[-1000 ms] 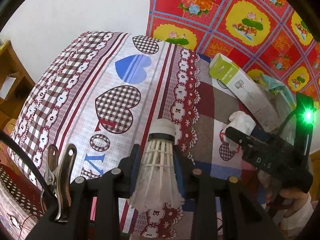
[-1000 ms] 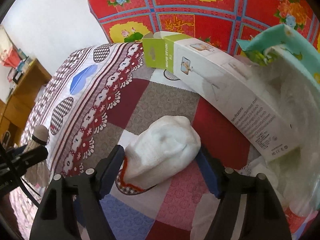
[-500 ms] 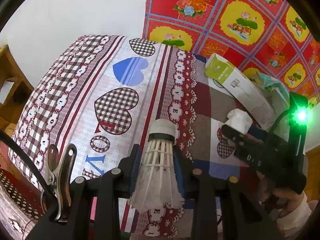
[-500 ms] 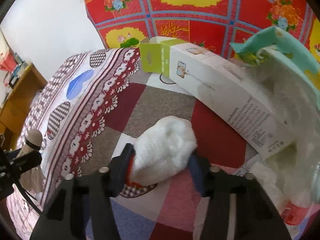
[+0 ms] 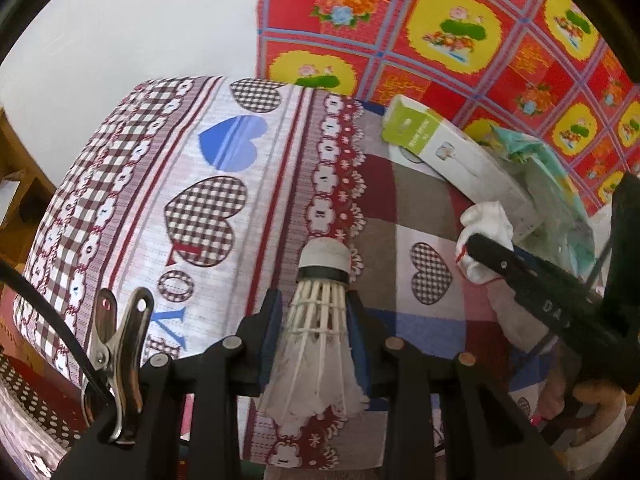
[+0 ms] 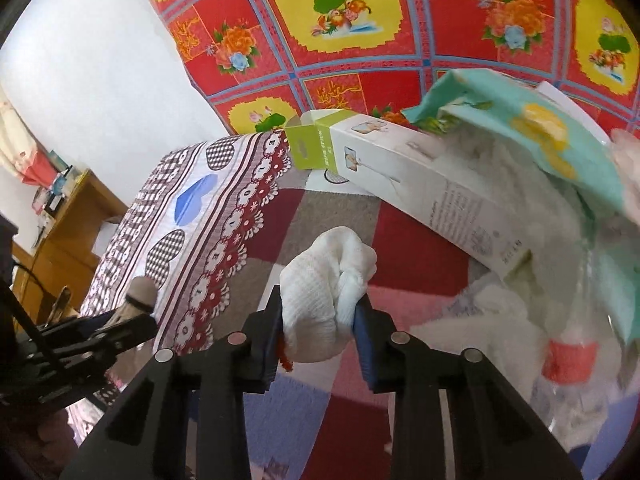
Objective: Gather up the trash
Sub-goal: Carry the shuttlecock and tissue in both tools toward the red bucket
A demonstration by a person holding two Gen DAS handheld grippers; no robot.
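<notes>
My left tool (image 5: 316,344) clamps the shuttlecock (image 5: 320,320) and my right tool (image 6: 318,320), jaws just closing, clamps the sock (image 6: 324,288) above the bed (image 6: 400,248), both for the bag (image 6: 560,240).

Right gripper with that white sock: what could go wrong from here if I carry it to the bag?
The right gripper, its jaws just closed, pinches the white sock only at its lower part; the bunched top bulges free and could slip out. The long white box leans across the clear plastic bag and may block or snag the drop. The left gripper holds the shuttlecock by its soft feathers, which may crush or slide.
</notes>
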